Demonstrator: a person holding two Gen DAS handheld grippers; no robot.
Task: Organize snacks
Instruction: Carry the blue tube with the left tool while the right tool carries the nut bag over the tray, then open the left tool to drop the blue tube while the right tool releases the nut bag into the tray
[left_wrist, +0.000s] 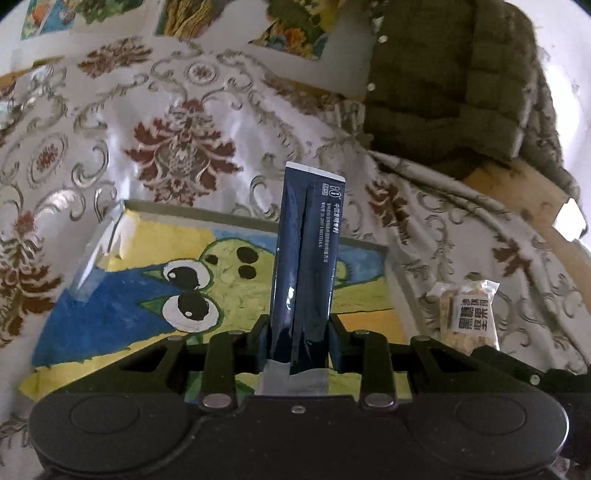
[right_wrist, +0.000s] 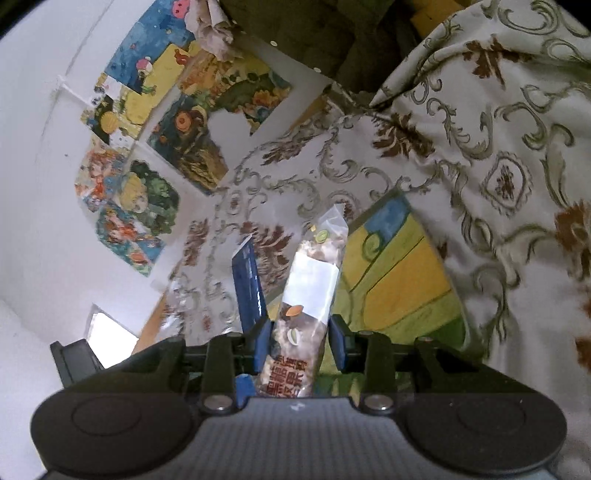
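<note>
My left gripper (left_wrist: 298, 328) is shut on a dark blue snack sachet (left_wrist: 308, 254), held upright over a painted box (left_wrist: 110, 295) with a frog picture in blue, yellow and green. My right gripper (right_wrist: 298, 332) is shut on a clear nut bar packet (right_wrist: 312, 288) with a white label, held above the same painted box (right_wrist: 402, 273). The nut bar packet also shows at the right of the left wrist view (left_wrist: 469, 314), held by the right gripper. The blue sachet also shows left of the nut bar in the right wrist view (right_wrist: 249, 288).
A white cloth with brown and silver floral pattern (left_wrist: 184, 147) covers the surface around the box. An olive puffer jacket (left_wrist: 454, 81) lies at the back right. Colourful paintings (right_wrist: 147, 155) hang on the white wall behind.
</note>
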